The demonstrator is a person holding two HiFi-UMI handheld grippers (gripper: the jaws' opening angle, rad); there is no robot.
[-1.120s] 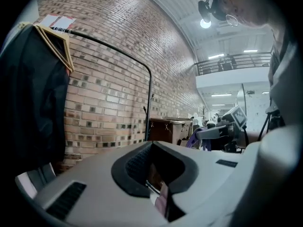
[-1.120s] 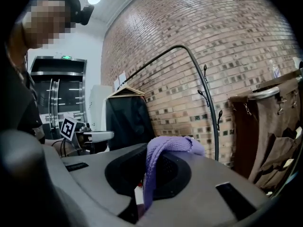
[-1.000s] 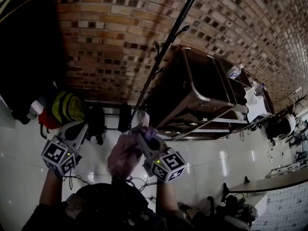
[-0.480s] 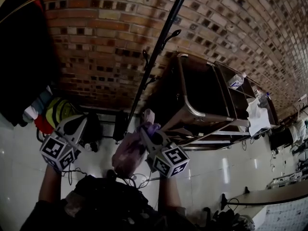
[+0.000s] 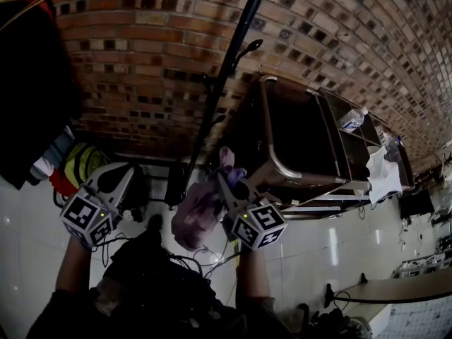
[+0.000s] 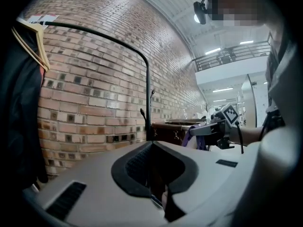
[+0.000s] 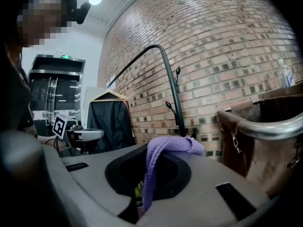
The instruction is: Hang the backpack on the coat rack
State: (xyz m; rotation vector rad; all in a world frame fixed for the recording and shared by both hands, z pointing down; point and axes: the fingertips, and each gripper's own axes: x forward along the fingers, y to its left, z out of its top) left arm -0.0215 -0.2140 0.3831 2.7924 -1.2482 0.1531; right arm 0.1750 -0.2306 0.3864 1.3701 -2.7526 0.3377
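Purple backpack strap (image 7: 163, 150) tight between right tongs (image 5: 227, 182).

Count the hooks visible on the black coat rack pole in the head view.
3 hooks on the coat rack: one high on the right, one lower left, one lower still, right. Others may be hidden behind the pole.

the head view looks steeply down over the person's arms, the left tool (image 5: 120, 179) and the right tool (image 5: 229, 182), toward the brick wall (image 5: 141, 48). each gripper view sits close behind its own jaws and faces that wall almost level, the right one past a purple strap (image 7: 161, 160). all three share the coat rack (image 5: 226, 69) pole. each gripper view catches the other tool off to one side.
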